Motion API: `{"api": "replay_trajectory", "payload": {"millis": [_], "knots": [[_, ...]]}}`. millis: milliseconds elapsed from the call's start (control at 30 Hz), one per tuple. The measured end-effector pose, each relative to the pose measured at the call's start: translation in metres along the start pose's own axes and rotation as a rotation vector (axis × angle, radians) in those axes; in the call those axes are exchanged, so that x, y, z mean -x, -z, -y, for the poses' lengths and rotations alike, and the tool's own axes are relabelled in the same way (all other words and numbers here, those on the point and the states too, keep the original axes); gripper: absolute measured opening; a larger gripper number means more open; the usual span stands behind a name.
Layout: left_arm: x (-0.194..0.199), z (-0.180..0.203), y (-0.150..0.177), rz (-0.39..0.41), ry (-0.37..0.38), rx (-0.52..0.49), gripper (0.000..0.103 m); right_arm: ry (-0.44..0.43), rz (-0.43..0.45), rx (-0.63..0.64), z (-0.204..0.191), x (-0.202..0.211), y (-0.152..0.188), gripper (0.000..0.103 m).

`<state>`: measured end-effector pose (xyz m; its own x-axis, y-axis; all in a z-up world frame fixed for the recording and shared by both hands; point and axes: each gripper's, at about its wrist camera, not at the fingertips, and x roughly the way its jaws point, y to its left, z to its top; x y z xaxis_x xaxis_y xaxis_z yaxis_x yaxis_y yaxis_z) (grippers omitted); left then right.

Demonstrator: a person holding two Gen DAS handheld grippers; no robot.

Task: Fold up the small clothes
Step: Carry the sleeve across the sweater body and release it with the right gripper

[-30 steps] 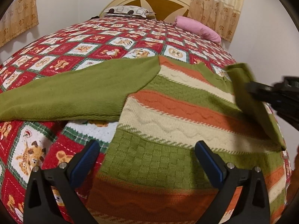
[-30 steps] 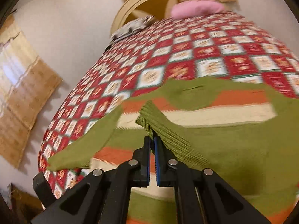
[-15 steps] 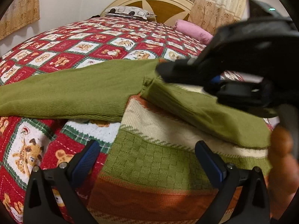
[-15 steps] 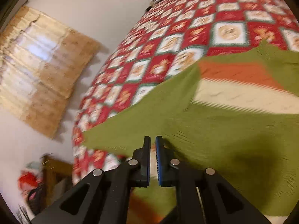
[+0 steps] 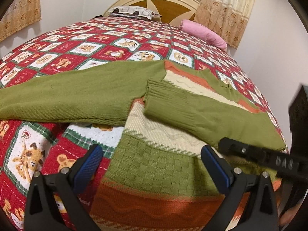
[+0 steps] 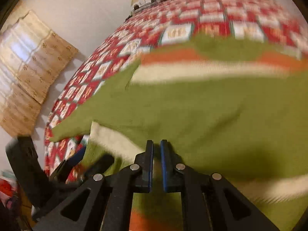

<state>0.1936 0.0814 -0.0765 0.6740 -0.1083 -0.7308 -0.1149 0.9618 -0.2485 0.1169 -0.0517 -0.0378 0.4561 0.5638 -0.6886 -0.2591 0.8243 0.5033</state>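
A small striped sweater (image 5: pixel 154 173) in green, cream and orange lies flat on the bed. Its left sleeve (image 5: pixel 77 96) stretches out to the left. Its right sleeve (image 5: pixel 202 113) lies folded across the body, cuff near the middle. My left gripper (image 5: pixel 152 163) is open and empty above the sweater's lower part. My right gripper (image 6: pixel 156 150) is nearly shut with nothing between its pads, just above the folded sleeve (image 6: pixel 192 115); the view is blurred. Part of it shows at the right of the left wrist view (image 5: pixel 259 156).
The bed has a red patchwork quilt (image 5: pixel 96 48) with animal squares. A patterned pillow (image 5: pixel 132 12) and a pink pillow (image 5: pixel 204 34) lie by the headboard. Curtains (image 6: pixel 28 67) hang on the wall to the left.
The right gripper carried the right sleeve across the sweater's body, let it go, and pulled back toward the lower right. The left gripper stayed still and open.
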Motion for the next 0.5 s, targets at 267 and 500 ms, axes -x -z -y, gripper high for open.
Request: {"api": "replay_trajectory", "payload": {"millis": [267,500], "knots": [[0.001,-0.001,0.000,0.003,-0.004,-0.005,0.103,0.098,0.170,-0.026,0.040,0.084,-0.007,0.007],[0.002,-0.001,0.000,0.000,-0.011,-0.008,0.103,0.191,0.169,-0.100,0.112,0.145,0.025,0.007]]}}
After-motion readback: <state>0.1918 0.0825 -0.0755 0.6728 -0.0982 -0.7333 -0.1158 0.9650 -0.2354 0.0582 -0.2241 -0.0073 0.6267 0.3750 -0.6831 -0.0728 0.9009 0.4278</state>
